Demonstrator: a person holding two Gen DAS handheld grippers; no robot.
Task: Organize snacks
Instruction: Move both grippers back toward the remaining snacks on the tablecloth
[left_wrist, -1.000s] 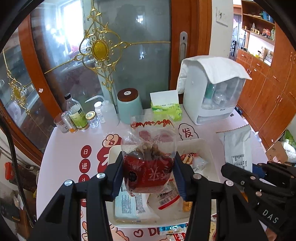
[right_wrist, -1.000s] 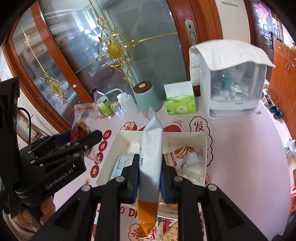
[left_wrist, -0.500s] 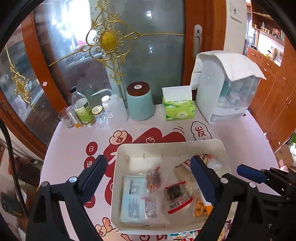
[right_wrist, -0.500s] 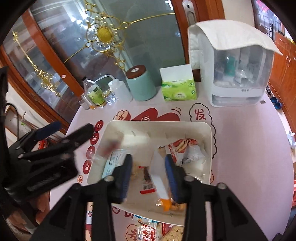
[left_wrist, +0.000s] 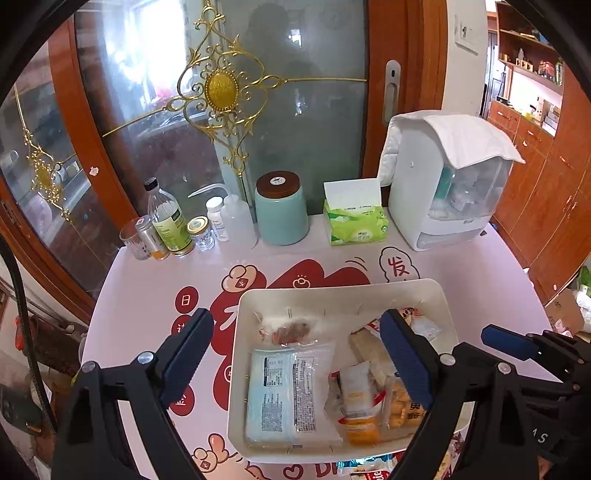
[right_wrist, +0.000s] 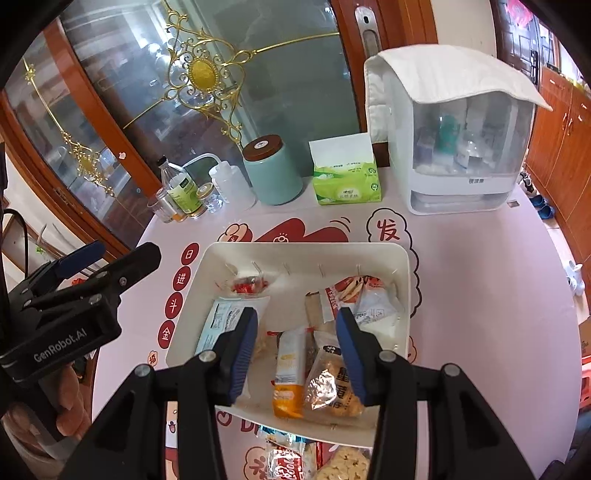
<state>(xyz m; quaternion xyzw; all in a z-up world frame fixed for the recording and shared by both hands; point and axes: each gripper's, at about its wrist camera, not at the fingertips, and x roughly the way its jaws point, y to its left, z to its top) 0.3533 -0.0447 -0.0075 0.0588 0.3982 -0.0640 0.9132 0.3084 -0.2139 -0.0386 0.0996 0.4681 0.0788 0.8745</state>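
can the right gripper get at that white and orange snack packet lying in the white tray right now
Probably yes. The right gripper hangs open and empty right above the white and orange snack packet in the white plastic tray, and nothing covers the packet, though neighbouring packets crowd both its sides.

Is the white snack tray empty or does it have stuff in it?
Not empty. The white tray holds several snack packets lying flat, like the orange-ended packet and the pale blue packet.
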